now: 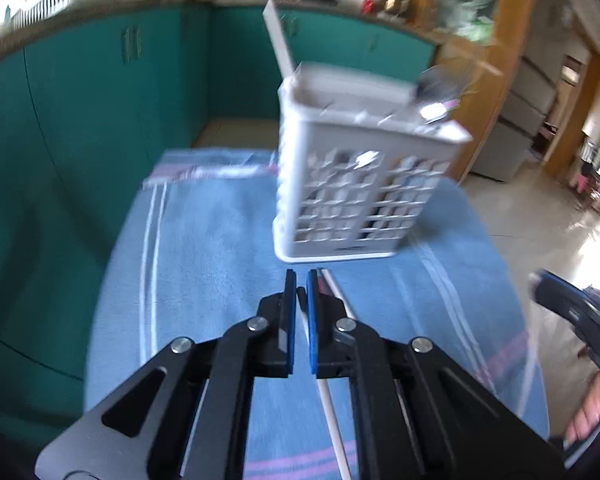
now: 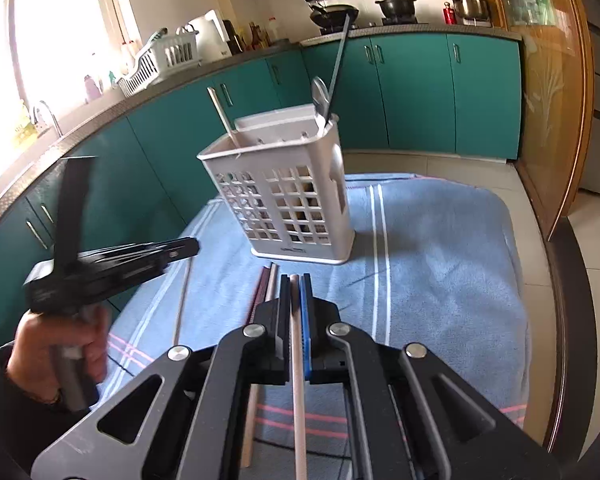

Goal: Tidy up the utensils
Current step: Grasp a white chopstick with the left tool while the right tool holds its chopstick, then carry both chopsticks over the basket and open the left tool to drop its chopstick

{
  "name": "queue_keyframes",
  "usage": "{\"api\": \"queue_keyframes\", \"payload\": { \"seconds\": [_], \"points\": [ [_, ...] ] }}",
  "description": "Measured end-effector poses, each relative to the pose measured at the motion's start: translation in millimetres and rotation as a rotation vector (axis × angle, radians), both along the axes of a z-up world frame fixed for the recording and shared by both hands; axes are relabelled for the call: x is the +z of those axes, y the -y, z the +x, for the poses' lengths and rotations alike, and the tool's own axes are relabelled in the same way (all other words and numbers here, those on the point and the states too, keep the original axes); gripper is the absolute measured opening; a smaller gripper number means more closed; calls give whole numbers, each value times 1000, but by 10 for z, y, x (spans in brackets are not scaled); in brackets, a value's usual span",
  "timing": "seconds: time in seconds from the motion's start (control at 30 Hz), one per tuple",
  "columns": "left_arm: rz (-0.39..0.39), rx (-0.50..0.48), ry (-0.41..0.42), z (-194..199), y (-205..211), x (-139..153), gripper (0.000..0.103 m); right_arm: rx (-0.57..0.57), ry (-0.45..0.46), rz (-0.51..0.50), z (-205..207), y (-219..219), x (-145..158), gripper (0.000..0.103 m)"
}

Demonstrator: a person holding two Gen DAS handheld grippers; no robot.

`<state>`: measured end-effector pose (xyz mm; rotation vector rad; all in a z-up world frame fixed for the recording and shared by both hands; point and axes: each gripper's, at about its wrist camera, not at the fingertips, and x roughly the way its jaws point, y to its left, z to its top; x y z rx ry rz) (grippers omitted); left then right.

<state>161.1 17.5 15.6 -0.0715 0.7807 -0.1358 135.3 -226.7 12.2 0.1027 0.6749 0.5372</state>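
A white slotted utensil holder (image 2: 288, 196) stands on a blue towel (image 2: 440, 260); it also shows blurred in the left wrist view (image 1: 352, 184). It holds a pale chopstick (image 2: 224, 118), a spoon (image 2: 320, 94) and a dark chopstick (image 2: 338, 64). My right gripper (image 2: 296, 280) is shut on a pale chopstick (image 2: 298, 360) lying along its fingers. Two more chopsticks (image 2: 266, 284) lie just left of it. My left gripper (image 1: 301, 276) is nearly shut and empty, above a white chopstick (image 1: 332, 412) on the towel; it shows in the right wrist view (image 2: 188, 246).
Teal kitchen cabinets (image 2: 412, 92) run along the back and left. A dish rack (image 2: 160, 60), pots (image 2: 394, 6) and a sink tap (image 2: 46, 114) sit on the counter. A wooden glass-door cabinet (image 2: 548, 92) stands right. Another thin stick (image 2: 182, 300) lies on the towel's left part.
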Motion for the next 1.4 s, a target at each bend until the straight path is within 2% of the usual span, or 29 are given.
{"api": "queue_keyframes", "payload": {
  "seconds": [0.23,0.4,0.6,0.8,1.0,1.4],
  "points": [
    [67,-85,143,-693,158,652,5,8,103,-21,-432,-64,450,5],
    [76,-103,233,-1017,178,984,4,-3,176,-9,-690,-45,769,5],
    [72,-90,285,-1216,169,1228,4,-45,228,25,-827,-33,1028,5],
    [56,-59,288,-1204,102,1231,4,-58,266,29,-946,-59,1160,5],
    [63,-60,269,-1190,68,1160,4,-61,247,6,-962,-63,1097,4],
    [43,-78,278,-1195,31,1232,4,-51,238,7,-979,-107,1114,4]
  ]
}}
